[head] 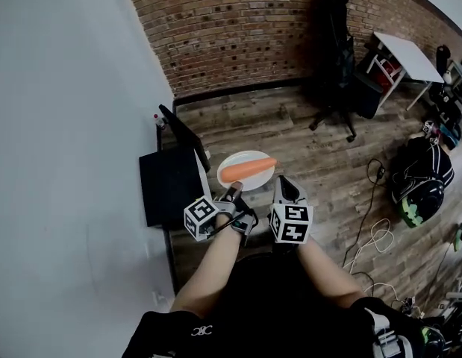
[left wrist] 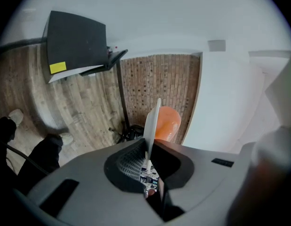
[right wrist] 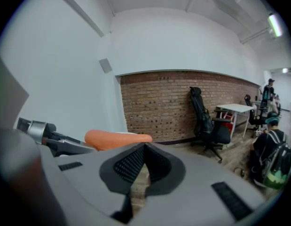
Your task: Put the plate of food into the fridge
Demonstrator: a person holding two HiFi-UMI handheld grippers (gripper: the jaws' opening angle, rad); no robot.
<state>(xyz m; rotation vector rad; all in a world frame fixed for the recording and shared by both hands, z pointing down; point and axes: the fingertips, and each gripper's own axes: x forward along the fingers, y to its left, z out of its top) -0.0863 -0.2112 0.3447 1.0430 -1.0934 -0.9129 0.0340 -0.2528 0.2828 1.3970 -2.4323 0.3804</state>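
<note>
A white plate (head: 252, 184) carries one orange carrot (head: 248, 170) and hangs above the wooden floor in front of me. My left gripper (head: 232, 191) is shut on the plate's near rim. In the left gripper view the plate (left wrist: 152, 121) stands edge-on between the jaws of the left gripper (left wrist: 147, 147), with the carrot (left wrist: 167, 124) behind it. My right gripper (head: 284, 185) is just right of the plate, jaws shut with nothing between them (right wrist: 144, 147). The carrot (right wrist: 118, 138) lies to its left. A small black fridge (head: 169, 186) stands by the white wall, its door (head: 181, 131) open.
A black office chair (head: 336, 58) and a white table (head: 407, 54) stand by the brick wall (head: 238, 28). A dark backpack (head: 420, 182) and loose cables (head: 374, 237) lie on the floor at the right. The white wall (head: 66, 125) runs along the left.
</note>
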